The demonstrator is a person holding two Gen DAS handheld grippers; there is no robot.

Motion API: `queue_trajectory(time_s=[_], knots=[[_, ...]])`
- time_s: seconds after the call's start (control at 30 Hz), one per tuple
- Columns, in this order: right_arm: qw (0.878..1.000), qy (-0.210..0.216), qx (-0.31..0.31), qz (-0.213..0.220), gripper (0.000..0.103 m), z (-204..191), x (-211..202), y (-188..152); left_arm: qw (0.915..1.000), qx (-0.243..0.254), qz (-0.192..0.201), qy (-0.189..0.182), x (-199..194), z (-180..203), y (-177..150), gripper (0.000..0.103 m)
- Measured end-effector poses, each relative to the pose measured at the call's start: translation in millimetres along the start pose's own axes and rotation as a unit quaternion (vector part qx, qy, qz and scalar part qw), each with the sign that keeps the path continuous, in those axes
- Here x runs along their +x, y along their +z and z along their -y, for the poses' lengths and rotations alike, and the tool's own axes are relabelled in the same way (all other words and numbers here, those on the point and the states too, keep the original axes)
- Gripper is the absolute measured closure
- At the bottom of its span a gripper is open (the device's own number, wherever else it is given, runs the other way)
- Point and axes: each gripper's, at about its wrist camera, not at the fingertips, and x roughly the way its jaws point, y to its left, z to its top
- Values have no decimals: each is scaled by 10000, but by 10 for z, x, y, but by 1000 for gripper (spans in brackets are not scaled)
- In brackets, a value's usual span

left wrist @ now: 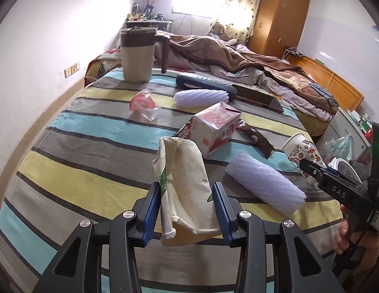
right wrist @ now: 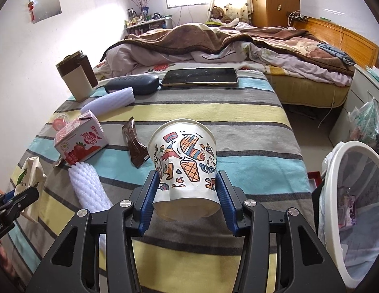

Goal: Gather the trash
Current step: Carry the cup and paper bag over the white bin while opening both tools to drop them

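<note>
Right gripper is clamped on the patterned paper cup, pads pressing its lower wall — cup tilted, mouth pointing away from the camera, lifted near the right edge of the striped table. White trash bin sits on the floor just off that right edge, so the right hand is the nearer one. Left gripper is clamped on the crumpled paper bag, long axis running away along the fingers, near the table's front edge. Still on the table — strawberry milk carton, brown wrapper, two white foam sleeves.
</note>
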Motion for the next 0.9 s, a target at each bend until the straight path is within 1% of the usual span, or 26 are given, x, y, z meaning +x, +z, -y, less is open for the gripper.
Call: queue_trajectory(time_s=[0.2,0.5,0.7,0.9], knots=[[9998,80,131,147,53,83,-172,-28,9995,246,149,-137,-128,230,-3,60],[9988,51,302,384,53,274,-439,-88,9967,629,304,-413,-280,654,-6,60],[9977,-48,461,500,53,451,-586,-142,9931,920,359,-639,-341,998,-20,60],[9952,-235,669,676,53,695,-780,-212,9867,1276,404,-921,-394,1412,-49,60]])
